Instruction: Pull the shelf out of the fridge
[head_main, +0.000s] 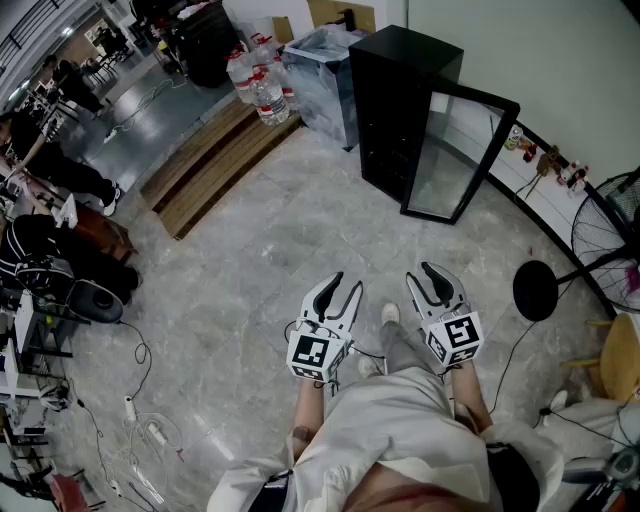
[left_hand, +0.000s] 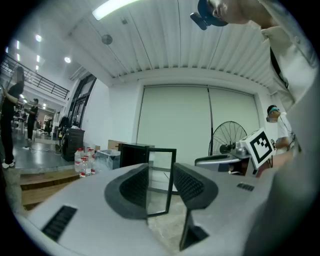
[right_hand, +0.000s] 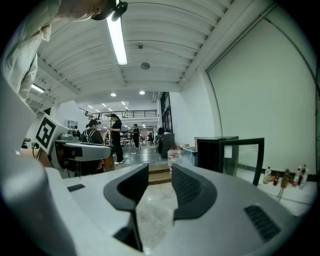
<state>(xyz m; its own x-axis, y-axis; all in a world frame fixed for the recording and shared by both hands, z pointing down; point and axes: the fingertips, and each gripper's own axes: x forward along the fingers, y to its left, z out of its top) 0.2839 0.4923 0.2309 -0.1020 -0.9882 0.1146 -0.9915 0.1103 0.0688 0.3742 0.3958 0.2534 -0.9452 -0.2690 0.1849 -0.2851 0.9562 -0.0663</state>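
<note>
A small black fridge (head_main: 400, 100) stands on the floor ahead by the wall, its glass door (head_main: 455, 150) swung open to the right. I cannot make out its shelf from here. My left gripper (head_main: 348, 281) and right gripper (head_main: 420, 272) hang side by side in front of me, well short of the fridge, both shut and empty. In the left gripper view the open door (left_hand: 161, 165) shows beyond the gripper (left_hand: 161, 182), with the fridge (left_hand: 131, 152) behind it. The right gripper view has fridge (right_hand: 215, 152) and door (right_hand: 245, 155) to the right of the gripper (right_hand: 160, 185).
Left of the fridge are a clear plastic bin (head_main: 320, 70), water bottles (head_main: 258, 85) and a wooden step (head_main: 215, 160). A standing fan (head_main: 610, 220) with a round base (head_main: 536, 290) is at the right. Cables (head_main: 140, 420) and seated people (head_main: 60, 170) fill the left.
</note>
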